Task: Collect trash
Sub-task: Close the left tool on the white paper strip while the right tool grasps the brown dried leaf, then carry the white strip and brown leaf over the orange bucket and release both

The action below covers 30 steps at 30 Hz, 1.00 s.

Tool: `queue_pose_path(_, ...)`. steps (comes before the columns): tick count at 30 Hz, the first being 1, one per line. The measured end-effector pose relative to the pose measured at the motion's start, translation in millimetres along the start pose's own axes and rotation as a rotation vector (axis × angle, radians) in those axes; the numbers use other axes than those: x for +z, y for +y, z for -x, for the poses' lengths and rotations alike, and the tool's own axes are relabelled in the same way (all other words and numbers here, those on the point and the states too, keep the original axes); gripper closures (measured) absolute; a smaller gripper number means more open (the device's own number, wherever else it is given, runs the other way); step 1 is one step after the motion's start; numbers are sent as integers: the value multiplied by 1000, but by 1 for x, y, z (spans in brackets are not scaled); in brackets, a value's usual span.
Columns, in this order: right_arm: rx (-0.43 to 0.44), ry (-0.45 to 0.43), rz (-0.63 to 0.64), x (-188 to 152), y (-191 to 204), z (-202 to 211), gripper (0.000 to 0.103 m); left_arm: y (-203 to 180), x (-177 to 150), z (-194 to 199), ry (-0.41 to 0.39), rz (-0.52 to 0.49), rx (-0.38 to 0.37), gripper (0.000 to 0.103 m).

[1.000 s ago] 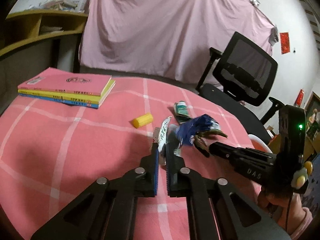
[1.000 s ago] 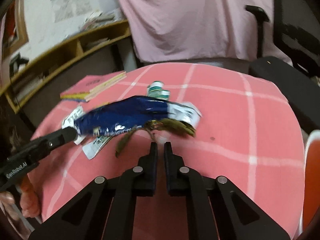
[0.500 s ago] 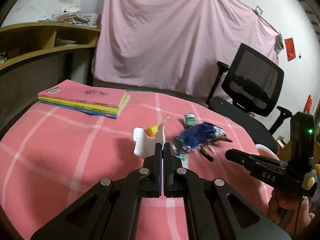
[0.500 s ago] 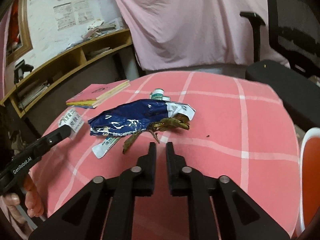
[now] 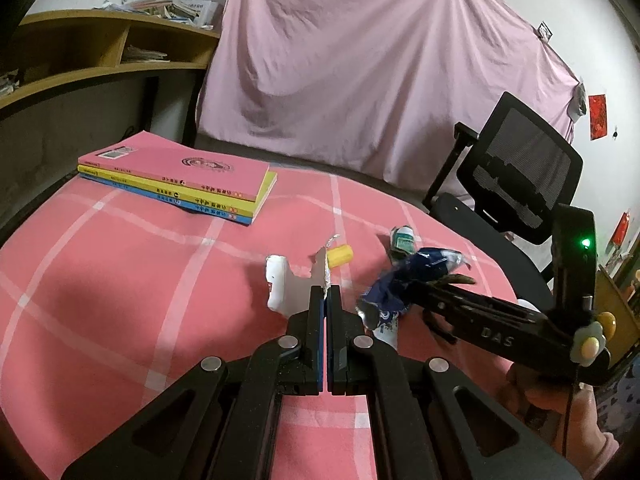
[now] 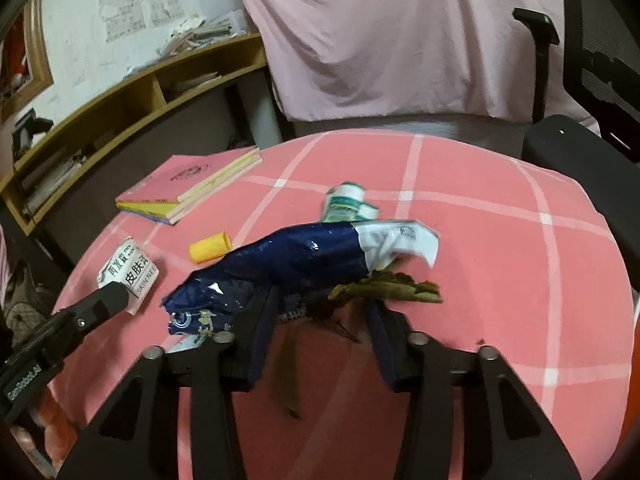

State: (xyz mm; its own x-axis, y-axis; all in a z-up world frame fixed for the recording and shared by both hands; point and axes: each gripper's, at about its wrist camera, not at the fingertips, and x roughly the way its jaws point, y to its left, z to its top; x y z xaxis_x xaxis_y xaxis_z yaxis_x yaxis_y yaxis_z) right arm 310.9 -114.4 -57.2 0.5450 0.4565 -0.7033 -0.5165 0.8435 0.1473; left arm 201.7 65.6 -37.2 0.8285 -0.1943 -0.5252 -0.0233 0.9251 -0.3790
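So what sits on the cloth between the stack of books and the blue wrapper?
Only the yellow cylinder lies between the books and the blue wrapper; the rest is bare pink cloth, clearest in the right wrist view.

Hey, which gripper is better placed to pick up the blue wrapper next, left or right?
Right. The right gripper is open with its fingers astride the blue wrapper and dried leaves. The left gripper is shut on a white packet.

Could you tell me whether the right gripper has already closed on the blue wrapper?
No, the right gripper stands wide open, its fingers either side of the blue wrapper and dried leaf on the table.
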Motion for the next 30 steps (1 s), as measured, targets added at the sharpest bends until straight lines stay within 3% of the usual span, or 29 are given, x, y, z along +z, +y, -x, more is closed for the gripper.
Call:
queue_pose_path(3, -11, 4, 7, -3, 0, 1, 87, -2, 0, 1, 3, 2, -3, 103)
queue_pose_path(12, -17, -33, 59, -22, 6, 28, 97, -13, -2, 6, -21, -46, -18, 103)
queue_pose_path(19, 3, -188, 57, -33, 4, 67, 97, -27, -8, 18, -95, -114, -28, 103)
queue_pose_path(24, 62, -392, 102, -46, 10, 108, 97, -44, -16, 33, -198, -197, 23, 103)
queue_pose_path(30, 109, -466, 95, -52, 5, 124, 97, -72, -40, 49, -344, -357, 73, 103)
